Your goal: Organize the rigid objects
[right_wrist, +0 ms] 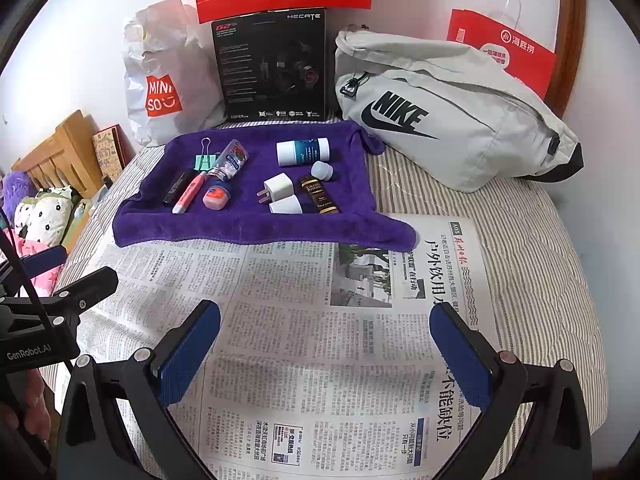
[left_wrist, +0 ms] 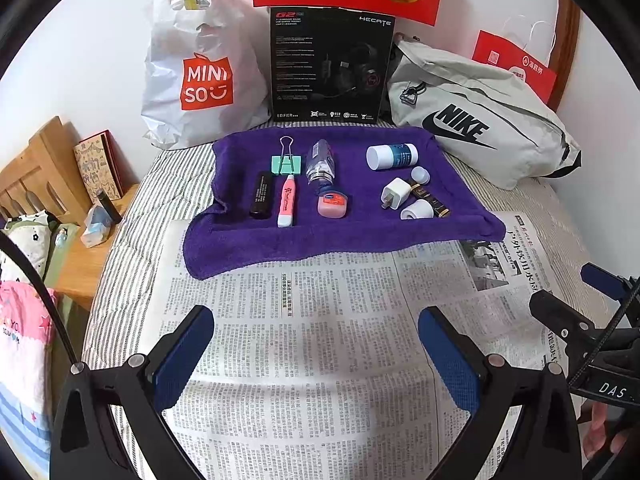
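1. Ahead of both grippers, past a spread newspaper [left_wrist: 320, 340], lies a purple terry towel [left_wrist: 340, 236] bearing all the small rigid items.
2. Left gripper [left_wrist: 316, 354]: jaws spread wide, holding nothing, hovering over the newspaper well short of the towel.
3. Right gripper [right_wrist: 325, 350]: likewise splayed and empty, above the newspaper, with the towel's near edge in front of it.
4. Beyond the left gripper, on the towel's left half, lie a black tube [left_wrist: 261, 195], a pink-and-white pen-shaped stick [left_wrist: 287, 201], a mint-green binder clip [left_wrist: 286, 159], a clear plastic bottle [left_wrist: 321, 161] and a small pink round tin [left_wrist: 332, 205].
5. Farther right on the towel sit a white-and-blue cylindrical bottle [left_wrist: 392, 156], a white plug charger [left_wrist: 395, 193], a white cap [left_wrist: 417, 211], a pale rounded cap [left_wrist: 420, 175] and a dark brown gold-lettered box [left_wrist: 432, 202], the last four close together.
6. Behind the towel stand a white Miniso bag [left_wrist: 200, 68], a black headset box [left_wrist: 330, 64] and a grey Nike waist bag [left_wrist: 480, 120].
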Demonstrator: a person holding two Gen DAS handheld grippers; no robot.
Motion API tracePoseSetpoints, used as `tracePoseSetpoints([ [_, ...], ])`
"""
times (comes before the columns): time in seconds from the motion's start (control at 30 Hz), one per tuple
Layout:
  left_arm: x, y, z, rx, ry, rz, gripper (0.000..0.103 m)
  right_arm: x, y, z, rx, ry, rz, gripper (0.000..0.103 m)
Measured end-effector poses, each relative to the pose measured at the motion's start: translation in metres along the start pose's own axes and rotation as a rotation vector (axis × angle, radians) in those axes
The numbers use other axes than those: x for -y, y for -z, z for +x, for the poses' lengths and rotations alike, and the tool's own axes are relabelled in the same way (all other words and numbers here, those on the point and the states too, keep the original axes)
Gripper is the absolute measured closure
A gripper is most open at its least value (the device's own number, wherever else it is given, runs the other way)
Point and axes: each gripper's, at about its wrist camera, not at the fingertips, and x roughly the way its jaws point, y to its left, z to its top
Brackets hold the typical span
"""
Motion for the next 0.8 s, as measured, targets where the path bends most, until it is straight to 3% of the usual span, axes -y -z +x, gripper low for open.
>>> tracePoseSetpoints([
  [0.8,-0.0016,0.0004,-0.0008,-0.002,-0.001,0.002,0.000,-0.0010,0.0010,-0.0036,0.002,-0.003,0.005,0.000],
])
